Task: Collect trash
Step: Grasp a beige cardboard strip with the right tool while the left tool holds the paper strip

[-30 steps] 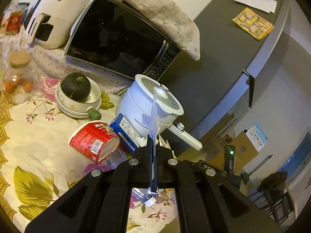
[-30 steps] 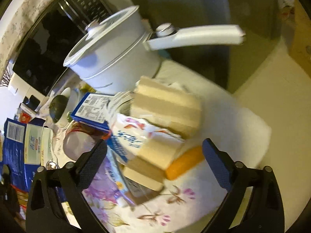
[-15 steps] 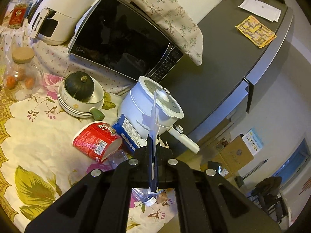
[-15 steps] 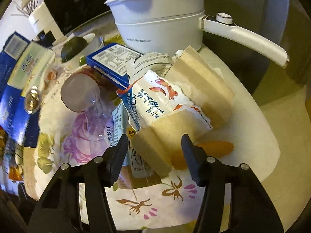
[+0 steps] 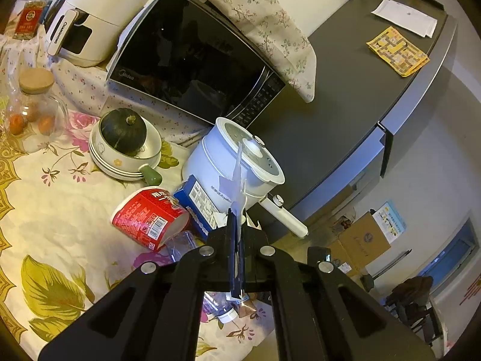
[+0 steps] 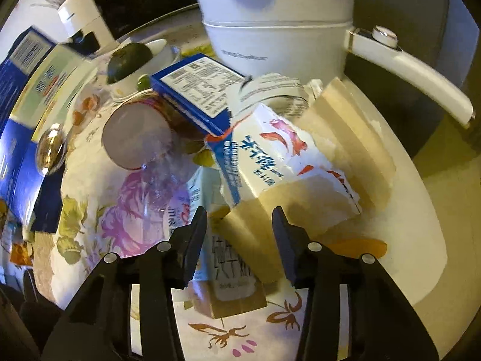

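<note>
Right tongs (image 6: pixel 239 225) closing round torn carton (image 6: pixel 288 174) at table (image 6: pixel 421 210) corner, pads not yet pressing. Left tongs (image 5: pixel 237 225) clamped tight on thin plastic bag (image 5: pixel 239 180). Red cup (image 5: pixel 147 216), blue box (image 5: pixel 198 204), crushed bottle (image 5: pixel 180 240) uncollected; most work left.

The blue packaging (image 6: pixel 27 96) at the right wrist view's left edge is blurred and cut off.

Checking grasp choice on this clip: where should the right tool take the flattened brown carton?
Probably the brown carton's near folded end, approached from above. That end sticks out toward the right tool, thin enough for the closing jaws already flanking it, while the torn white wrapper covers its middle.
</note>
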A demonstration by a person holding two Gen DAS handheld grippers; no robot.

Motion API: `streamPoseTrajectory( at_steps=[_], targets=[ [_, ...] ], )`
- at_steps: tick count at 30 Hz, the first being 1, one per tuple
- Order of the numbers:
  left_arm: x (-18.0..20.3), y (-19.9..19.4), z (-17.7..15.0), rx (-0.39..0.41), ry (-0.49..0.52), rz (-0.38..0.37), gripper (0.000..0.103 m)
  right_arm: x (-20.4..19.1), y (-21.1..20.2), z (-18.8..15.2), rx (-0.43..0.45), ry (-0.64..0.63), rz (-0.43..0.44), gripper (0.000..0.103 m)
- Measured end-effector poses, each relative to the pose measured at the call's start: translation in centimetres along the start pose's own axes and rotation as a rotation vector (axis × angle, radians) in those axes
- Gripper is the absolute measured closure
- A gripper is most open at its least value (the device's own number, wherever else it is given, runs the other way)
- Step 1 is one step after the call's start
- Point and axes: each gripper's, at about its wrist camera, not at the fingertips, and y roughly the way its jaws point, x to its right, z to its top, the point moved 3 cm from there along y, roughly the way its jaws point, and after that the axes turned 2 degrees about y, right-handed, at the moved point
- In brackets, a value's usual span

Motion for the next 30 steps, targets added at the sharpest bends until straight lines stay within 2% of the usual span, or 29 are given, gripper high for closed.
streamPoseTrajectory(
  at_steps=[6, 8, 10, 16, 18, 22, 24, 26, 30],
  targets=[
    [0.0, 0.2, -0.2, -0.006, -0.008, -0.001, 0.102, -0.9, 0.9, 0.4, -0.021, -0.012, 0.009, 0.058],
    [0.0, 0.1, -0.1, -0.005, -0.008, 0.000, 0.102, -1.0, 1.5, 0.3, -0.043, -0.017, 0.015, 0.053],
    [-0.2, 0.1, -0.1, -0.002, -0.013, 0.001, 0.102, -1.1, 1.8, 0.3, -0.040, -0.029, -0.001, 0.053],
    [-0.4, 0.1, -0.1, -0.003, -0.022, -0.003, 0.102, -0.2, 1.9, 0.9, -0.014, 0.056, 0.072, 0.067],
    [-0.5, 0.1, -0.1, -0.004, -0.022, -0.004, 0.102, 0.3, 1.9, 1.0, -0.017, 0.086, 0.104, 0.067],
    [-0.4, 0.1, -0.1, -0.005, -0.024, -0.007, 0.102, 0.9, 2.8, 0.8, -0.023, 0.104, 0.064, 0.068],
    [-0.4, 0.2, -0.1, -0.008, -0.023, -0.007, 0.102, 1.0, 3.3, 0.6, -0.032, 0.114, 0.067, 0.072],
    [-0.3, 0.3, -0.1, -0.010, -0.023, -0.006, 0.102, 0.9, 3.1, 0.5, -0.002, 0.119, 0.061, 0.080],
    [-0.3, 0.3, -0.1, -0.008, -0.025, -0.008, 0.102, 0.4, 1.8, 0.6, 0.044, 0.102, 0.058, 0.084]
  ],
)
